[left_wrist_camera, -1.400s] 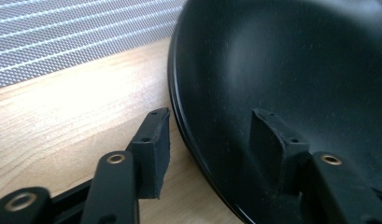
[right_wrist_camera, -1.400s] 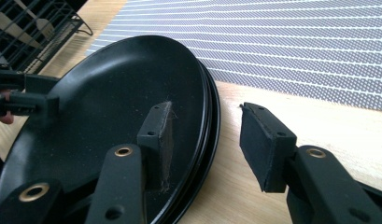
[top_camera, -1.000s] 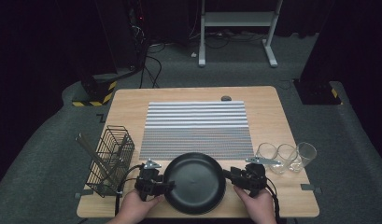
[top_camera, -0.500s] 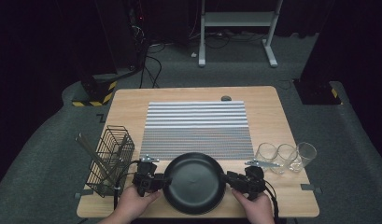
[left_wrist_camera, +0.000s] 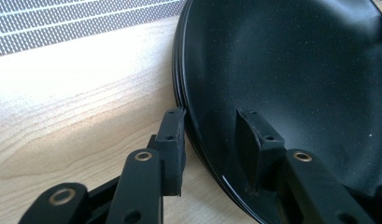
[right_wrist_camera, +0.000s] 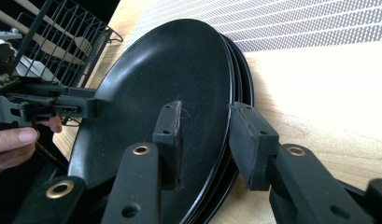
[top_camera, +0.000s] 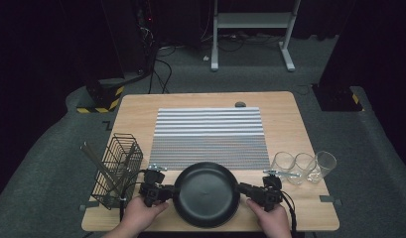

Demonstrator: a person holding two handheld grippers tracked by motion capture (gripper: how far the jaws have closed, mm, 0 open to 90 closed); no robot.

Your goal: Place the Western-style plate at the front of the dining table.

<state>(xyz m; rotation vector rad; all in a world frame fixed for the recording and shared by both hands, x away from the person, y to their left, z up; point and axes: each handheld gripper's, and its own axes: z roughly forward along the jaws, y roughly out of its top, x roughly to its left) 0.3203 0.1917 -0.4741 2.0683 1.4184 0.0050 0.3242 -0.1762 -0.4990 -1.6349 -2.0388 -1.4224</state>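
Stacked round black plates (top_camera: pixel 206 193) sit at the table's near edge, just before the grey striped mat (top_camera: pixel 209 138), as I straddle their rims from both sides. My left gripper (left_wrist_camera: pixel 208 135) and right gripper (right_wrist_camera: pixel 205 135) have just been closing, jaws not yet pinching. Grasp pending, I judge; lifting and placing remain. Left of the plates stands a black wire basket (top_camera: pixel 116 168); right, three clear glasses (top_camera: pixel 304 166).

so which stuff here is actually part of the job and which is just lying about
In the job:
- stack of black plates
- left gripper, jaws straddling its rim, just been closing
- right gripper, likewise

Lying about:
- wire basket
- striped mat
- three glasses
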